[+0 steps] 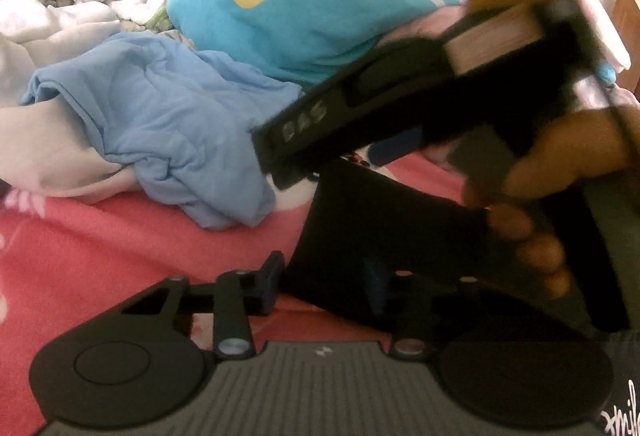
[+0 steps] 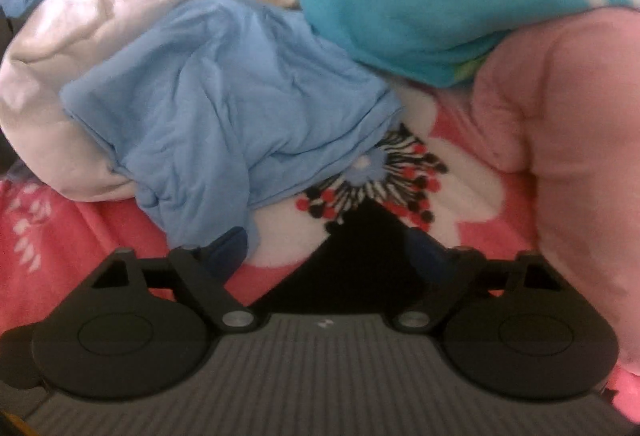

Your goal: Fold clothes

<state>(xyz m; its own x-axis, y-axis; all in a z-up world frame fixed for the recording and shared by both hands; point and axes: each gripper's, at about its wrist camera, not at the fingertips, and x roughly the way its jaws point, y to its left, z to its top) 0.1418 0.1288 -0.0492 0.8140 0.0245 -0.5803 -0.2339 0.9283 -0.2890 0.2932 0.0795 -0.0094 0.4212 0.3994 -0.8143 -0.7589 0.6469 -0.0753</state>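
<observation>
Left wrist: right tool (image 1: pixel 280 172) reads "DAS", blurred.

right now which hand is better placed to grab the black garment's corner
Left, probably. The left gripper already has the black garment between its fingers, whether pinched is unclear. The right gripper straddles the black point with open jaws, one finger against the light blue shirt.

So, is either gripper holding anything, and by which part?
The black cloth lies between the fingers of the left gripper; whether they pinch it cannot be told. The right gripper is open, holding nothing.
</observation>
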